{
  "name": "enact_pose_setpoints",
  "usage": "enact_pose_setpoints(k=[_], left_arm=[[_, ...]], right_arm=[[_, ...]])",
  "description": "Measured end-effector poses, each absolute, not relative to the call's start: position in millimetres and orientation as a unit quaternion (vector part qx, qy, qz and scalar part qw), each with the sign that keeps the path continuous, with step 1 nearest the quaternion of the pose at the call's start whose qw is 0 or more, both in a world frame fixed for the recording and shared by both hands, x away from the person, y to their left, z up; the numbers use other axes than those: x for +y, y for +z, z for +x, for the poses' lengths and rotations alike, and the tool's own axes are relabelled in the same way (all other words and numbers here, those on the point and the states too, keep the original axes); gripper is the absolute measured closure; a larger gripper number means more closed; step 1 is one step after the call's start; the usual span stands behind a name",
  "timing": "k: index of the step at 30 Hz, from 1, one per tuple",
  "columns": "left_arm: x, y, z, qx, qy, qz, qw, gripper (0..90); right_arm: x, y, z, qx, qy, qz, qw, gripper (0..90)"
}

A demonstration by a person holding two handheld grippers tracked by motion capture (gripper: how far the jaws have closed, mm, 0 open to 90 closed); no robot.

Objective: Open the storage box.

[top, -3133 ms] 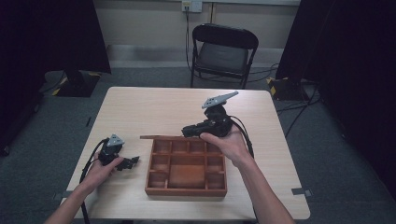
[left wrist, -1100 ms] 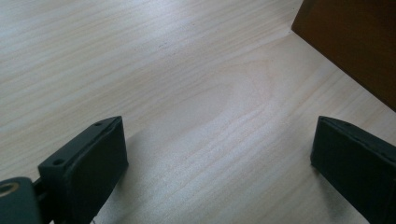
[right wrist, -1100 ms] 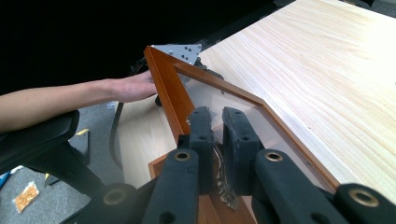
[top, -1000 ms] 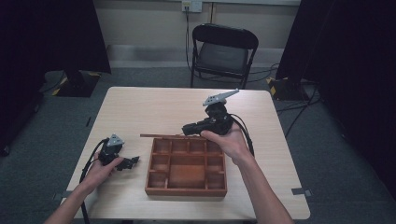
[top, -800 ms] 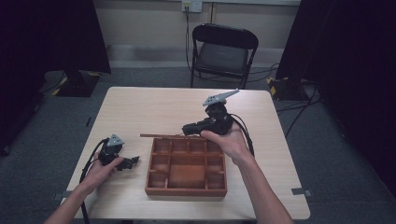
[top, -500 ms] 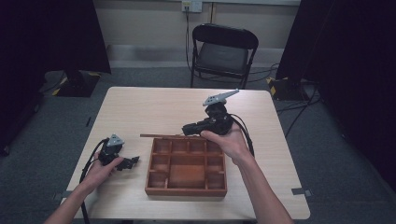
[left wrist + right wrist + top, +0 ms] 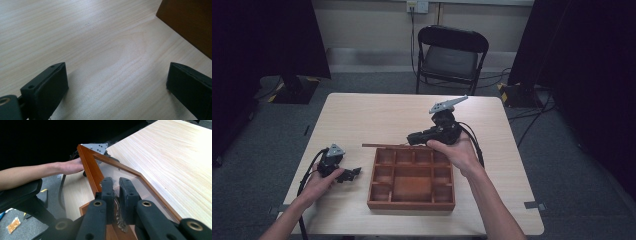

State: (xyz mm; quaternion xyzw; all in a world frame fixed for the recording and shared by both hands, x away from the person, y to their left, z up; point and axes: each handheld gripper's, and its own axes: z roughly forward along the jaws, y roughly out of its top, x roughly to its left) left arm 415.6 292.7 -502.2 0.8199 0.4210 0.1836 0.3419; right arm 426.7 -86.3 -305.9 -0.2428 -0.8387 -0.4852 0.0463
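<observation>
A brown wooden box [image 7: 411,205] with several open compartments sits on the pale table [image 7: 377,115]. My right gripper [image 7: 412,137] hovers at the box's far edge, shut on the edge of a wood-framed glass lid [image 7: 379,146], which looks like a thin strip from above. In the right gripper view the jaws [image 7: 113,182] pinch that lid [image 7: 87,162] beside a metal clasp. Whether the lid is hinged to the box I cannot tell. My left gripper [image 7: 352,173] rests on the table left of the box, open [image 7: 115,82], nothing between its jaws, with the box wall [image 7: 187,22] just ahead.
A black folding chair [image 7: 451,52] stands behind the table's far edge. Cables trail from both grippers. The person's left hand [image 7: 67,167] and the left gripper's grey plate [image 7: 96,147] appear beyond the lid in the right gripper view. Bare tabletop lies beyond the box.
</observation>
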Motion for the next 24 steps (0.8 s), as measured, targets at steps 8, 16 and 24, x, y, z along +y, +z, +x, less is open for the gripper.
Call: enact_pose_setpoints(k=[8,16,24], left_arm=[[292.7,-502.2,415.6,0.421,0.183,0.820,0.342,3.0],[292.8,-502.2,415.6,0.421,0.183,0.820,0.342,3.0],[292.8,-502.2,415.6,0.421,0.183,0.820,0.342,3.0]], right_arm=[[-86.2,-305.6,426.6,-0.839,-0.484,-0.243,0.046,83.3],[-86.1,-305.5,425.9,-0.840,-0.483,-0.243,0.044,83.3],[-86.3,-305.5,426.4,-0.839,-0.484,-0.244,0.046,83.3]])
